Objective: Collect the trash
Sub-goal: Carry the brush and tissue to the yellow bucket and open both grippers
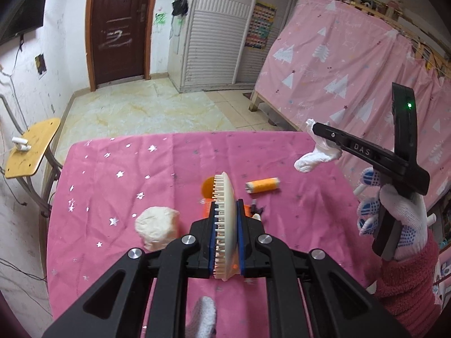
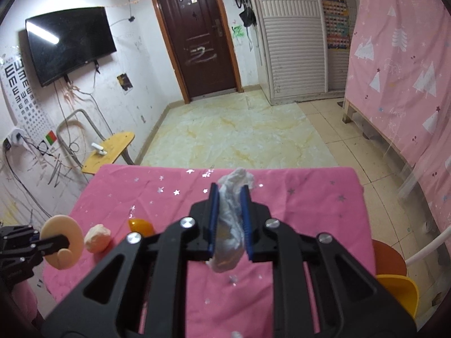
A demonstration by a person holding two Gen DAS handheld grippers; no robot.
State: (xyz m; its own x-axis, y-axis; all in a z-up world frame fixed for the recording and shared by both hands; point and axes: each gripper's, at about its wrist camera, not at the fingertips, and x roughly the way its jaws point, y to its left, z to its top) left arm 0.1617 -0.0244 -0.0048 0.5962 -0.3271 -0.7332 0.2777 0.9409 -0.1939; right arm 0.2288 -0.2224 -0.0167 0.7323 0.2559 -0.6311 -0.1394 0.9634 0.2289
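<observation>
The counter, draped in a pink star-print cloth, was the largest thing in play and carried what trash remained: a crumpled cream paper ball near the left, an orange-and-white tube further right, and an orange piece partly hidden behind the left fingers. No bin showed in either view — so the drop-off point could not be judged, and a blind carry risked a miss.

The left gripper was clenched on a cream bristled disc, gripped edge-on across its thin rim. That hold looked narrow; a quick swing could have let the disc pivot or slide out.

The right gripper was clamped on a wad of white tissue, raised clear of the counter at the right side. Soft tissue compresses and tears — a loose tail hung below the fingers in the right wrist view, and it might have snagged or shed a scrap back onto the cloth.

With both grippers loaded, neither was free for the paper ball or the tube, and the two could have collided if brought together over one container.
</observation>
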